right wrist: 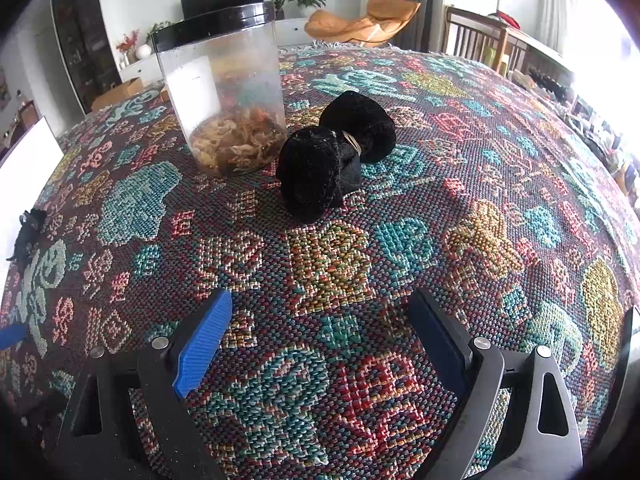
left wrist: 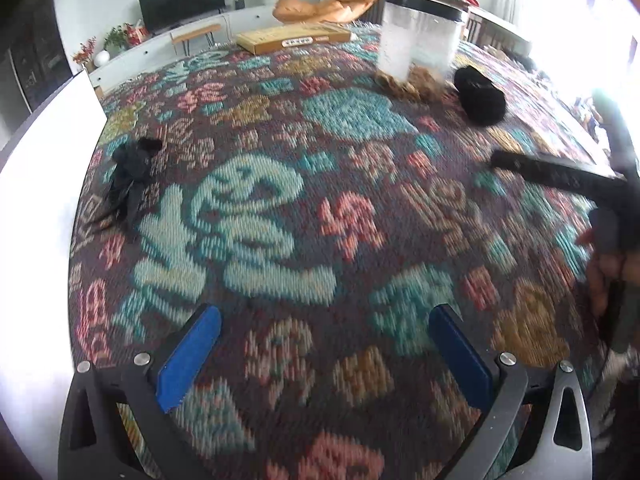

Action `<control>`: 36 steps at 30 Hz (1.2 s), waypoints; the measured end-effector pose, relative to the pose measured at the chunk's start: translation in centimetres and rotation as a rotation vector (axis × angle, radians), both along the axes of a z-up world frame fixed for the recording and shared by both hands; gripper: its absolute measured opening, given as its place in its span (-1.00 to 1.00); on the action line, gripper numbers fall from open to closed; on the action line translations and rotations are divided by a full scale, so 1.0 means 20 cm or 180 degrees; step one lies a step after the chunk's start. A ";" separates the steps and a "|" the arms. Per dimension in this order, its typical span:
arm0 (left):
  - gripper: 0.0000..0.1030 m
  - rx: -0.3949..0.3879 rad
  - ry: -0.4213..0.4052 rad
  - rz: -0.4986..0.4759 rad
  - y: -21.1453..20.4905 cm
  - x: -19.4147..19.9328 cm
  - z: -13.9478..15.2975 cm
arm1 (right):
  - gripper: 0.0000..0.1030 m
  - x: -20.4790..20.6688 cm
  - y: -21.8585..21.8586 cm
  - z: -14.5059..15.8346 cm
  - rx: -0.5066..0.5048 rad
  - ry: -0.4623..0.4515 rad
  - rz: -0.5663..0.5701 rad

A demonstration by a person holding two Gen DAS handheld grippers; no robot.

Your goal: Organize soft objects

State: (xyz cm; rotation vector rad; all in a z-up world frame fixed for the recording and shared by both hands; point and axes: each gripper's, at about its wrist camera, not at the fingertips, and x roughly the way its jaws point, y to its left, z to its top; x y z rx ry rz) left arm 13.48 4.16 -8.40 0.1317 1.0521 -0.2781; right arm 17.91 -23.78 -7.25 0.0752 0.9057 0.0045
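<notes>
A black velvet bow-shaped scrunchie (right wrist: 334, 156) lies on the patterned cloth, just right of a clear plastic jar (right wrist: 224, 96) with a black rim that holds tan and orange soft items. My right gripper (right wrist: 320, 320) is open and empty, well short of the scrunchie. In the left wrist view the jar (left wrist: 418, 36) and scrunchie (left wrist: 480, 96) are far off at the upper right. A small black ribbon-like piece (left wrist: 130, 178) lies at the left; it also shows in the right wrist view (right wrist: 28, 228). My left gripper (left wrist: 324, 332) is open and empty above the cloth.
A woven multicoloured cloth (right wrist: 440, 200) covers the table. A white board (left wrist: 40, 184) stands along the left edge. The right gripper's body and the hand holding it (left wrist: 600, 216) show at the right. A cardboard box (left wrist: 292, 38) lies at the far end.
</notes>
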 end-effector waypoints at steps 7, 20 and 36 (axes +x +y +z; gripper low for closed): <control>1.00 0.0227 -0.0312 0.0768 0.21 0.23 0.20 | 0.79 -0.03 -0.08 0.01 0.0387 -0.0134 -0.0014; 0.95 0.0111 0.0033 0.1435 0.48 0.67 -0.03 | 0.71 0.43 -0.12 0.19 0.0731 0.0077 -0.0135; -0.27 -0.1597 -0.0474 0.1169 0.64 0.41 0.42 | -0.39 0.32 0.07 0.82 0.0037 -0.0630 0.0268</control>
